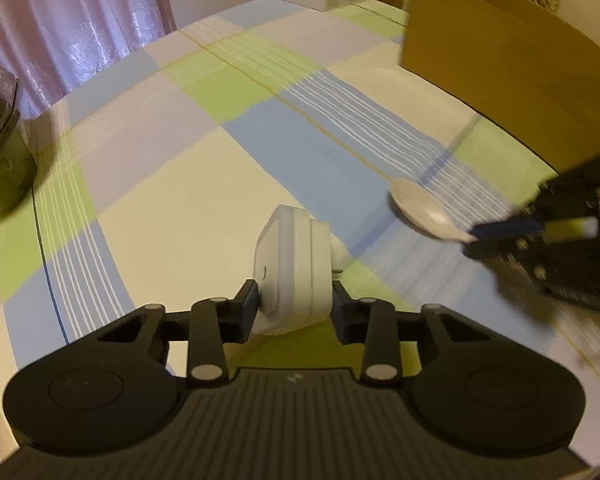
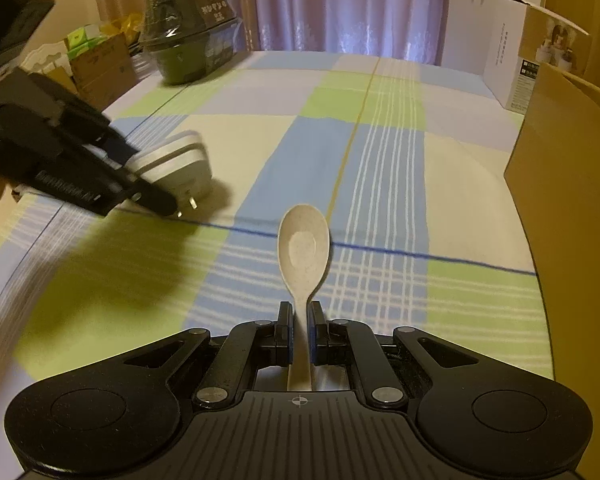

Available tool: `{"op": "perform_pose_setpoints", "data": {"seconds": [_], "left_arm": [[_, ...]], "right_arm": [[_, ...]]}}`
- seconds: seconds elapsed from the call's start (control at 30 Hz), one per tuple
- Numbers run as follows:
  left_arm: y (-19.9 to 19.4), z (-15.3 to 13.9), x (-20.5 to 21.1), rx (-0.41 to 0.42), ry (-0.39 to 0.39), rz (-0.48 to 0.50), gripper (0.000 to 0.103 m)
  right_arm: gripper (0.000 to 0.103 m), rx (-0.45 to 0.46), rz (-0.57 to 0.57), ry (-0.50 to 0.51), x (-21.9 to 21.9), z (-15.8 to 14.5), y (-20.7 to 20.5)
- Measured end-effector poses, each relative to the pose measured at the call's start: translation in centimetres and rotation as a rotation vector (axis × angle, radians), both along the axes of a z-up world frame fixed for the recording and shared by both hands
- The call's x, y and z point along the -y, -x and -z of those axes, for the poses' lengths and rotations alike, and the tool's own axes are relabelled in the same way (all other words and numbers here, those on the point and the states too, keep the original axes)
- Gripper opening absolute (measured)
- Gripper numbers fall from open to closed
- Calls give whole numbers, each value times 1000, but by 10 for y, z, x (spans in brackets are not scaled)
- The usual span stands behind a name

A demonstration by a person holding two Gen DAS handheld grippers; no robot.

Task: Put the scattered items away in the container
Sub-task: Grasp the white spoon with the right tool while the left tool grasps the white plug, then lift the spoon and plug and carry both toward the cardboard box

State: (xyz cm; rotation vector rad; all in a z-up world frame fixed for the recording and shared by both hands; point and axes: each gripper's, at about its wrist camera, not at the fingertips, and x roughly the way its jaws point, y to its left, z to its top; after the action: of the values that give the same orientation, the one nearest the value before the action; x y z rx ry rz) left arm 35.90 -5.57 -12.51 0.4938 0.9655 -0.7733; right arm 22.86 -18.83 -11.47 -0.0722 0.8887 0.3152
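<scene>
The cardboard box (image 1: 512, 52) is cut off at the frame edge in both views; its interior is not visible. The left gripper (image 1: 296, 304) is clamped on a white plug adapter (image 1: 292, 268), raised above the checked cloth (image 1: 172, 184). The right gripper (image 2: 299, 320) is clamped on the handle of a beige spoon (image 2: 304, 246), bowl pointing forward. Only the right wrist view shows the adapter's metal prongs (image 2: 192, 203) and a dark wrapped bowl (image 2: 188, 40).

**White adapter and spoon held above the checked cloth**

A white plug adapter (image 1: 294, 270) is clamped between the fingers of the left gripper (image 1: 296, 308), above a checked cloth (image 1: 172, 184). To the right, a pale spoon (image 1: 420, 206) is gripped by its handle in the blurred right gripper (image 1: 496, 234). A cardboard box (image 1: 512, 48) is seen beyond, a dark wrapped object (image 1: 0, 140) at far left.
</scene>
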Motion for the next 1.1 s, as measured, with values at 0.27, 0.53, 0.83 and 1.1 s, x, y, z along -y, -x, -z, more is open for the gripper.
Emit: {"op": "perform_pose_setpoints", "data": {"seconds": [0.27,0.53,0.83,1.1], "left_arm": [[87,-9,-4,-87,28,-30,27],[152,-12,1,-132,51,-32,27],[163,-15,-5,-146,105,-113,56],[155,-4,9,-188,101,-121,71]], "right_arm": [[9,-46,-15,22,23,-12,58],[10,-87,-26,56,38,-11,109],[10,-60,-21,76,46,-12,119],[92,-24,-26,93,49,-10,124]]}}
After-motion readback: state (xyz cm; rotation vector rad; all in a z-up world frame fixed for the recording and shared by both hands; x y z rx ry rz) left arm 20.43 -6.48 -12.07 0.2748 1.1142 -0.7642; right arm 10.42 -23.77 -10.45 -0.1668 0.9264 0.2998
